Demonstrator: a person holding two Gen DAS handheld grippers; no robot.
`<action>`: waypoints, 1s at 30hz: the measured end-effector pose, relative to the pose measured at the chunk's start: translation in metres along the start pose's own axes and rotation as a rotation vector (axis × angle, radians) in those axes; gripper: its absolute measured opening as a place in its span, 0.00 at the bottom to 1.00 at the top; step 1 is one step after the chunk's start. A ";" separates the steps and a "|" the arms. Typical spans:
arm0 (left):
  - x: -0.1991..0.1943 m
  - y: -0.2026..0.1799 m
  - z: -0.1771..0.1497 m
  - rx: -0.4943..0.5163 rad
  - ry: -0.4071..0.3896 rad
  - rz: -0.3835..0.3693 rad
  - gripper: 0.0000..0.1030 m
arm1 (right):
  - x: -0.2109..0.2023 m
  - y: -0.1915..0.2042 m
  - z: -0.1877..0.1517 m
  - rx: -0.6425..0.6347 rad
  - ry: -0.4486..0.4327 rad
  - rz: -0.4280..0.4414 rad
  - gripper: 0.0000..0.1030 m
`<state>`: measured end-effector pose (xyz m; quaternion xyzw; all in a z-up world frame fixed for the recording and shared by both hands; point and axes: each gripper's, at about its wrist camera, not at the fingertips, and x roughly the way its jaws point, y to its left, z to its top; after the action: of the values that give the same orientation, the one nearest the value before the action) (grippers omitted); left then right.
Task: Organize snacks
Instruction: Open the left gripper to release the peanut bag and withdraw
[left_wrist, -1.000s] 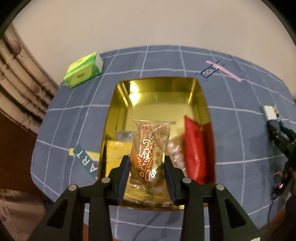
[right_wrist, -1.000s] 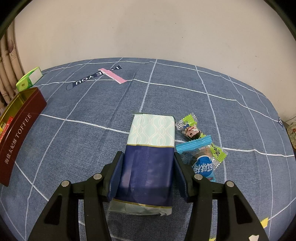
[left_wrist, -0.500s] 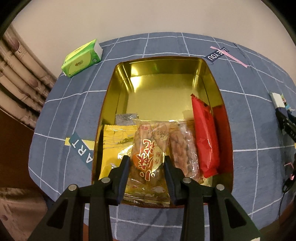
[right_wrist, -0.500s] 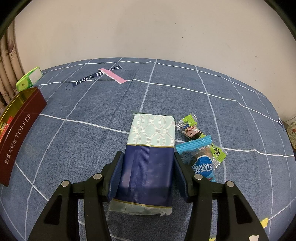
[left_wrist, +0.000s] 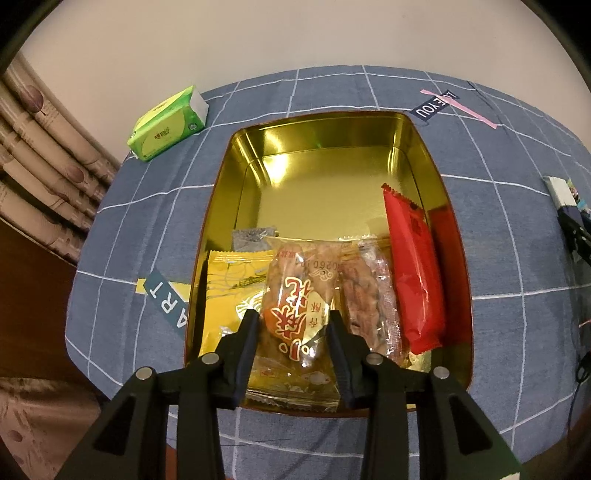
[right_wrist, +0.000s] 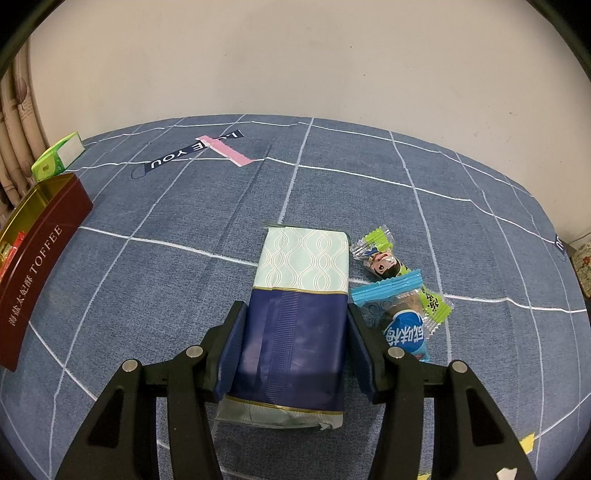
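Blue checked tablecloth. The left gripper (left_wrist: 291, 326) has lowered its clear snack packet (left_wrist: 295, 306) into the gold tin (left_wrist: 332, 136) – release looks next. The right gripper (right_wrist: 293, 317) clamps a navy packet (right_wrist: 295, 314); candies (right_wrist: 391, 295) lie alongside.

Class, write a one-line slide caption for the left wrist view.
Left gripper holds a clear snack packet over the gold tin, among yellow and red packets.

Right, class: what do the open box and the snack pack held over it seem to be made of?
Box: likely tin-plated metal with a glossy gold inside, given its mirror-like reflections. Snack pack: thin clear plastic film, printed red and gold; it crinkles, glints, and shows its contents.
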<state>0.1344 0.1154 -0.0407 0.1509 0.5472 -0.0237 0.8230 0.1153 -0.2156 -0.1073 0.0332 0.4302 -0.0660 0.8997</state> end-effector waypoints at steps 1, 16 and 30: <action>0.000 0.000 0.000 -0.003 0.000 -0.001 0.37 | 0.000 0.001 0.000 -0.001 0.000 -0.001 0.47; -0.007 0.004 -0.002 -0.010 -0.024 -0.003 0.49 | 0.002 0.004 -0.001 0.026 0.008 -0.032 0.46; -0.031 0.010 -0.012 -0.025 -0.111 0.034 0.53 | -0.006 0.017 0.001 0.027 0.059 -0.098 0.45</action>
<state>0.1135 0.1246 -0.0146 0.1485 0.4984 -0.0112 0.8540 0.1147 -0.1986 -0.1021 0.0261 0.4568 -0.1146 0.8818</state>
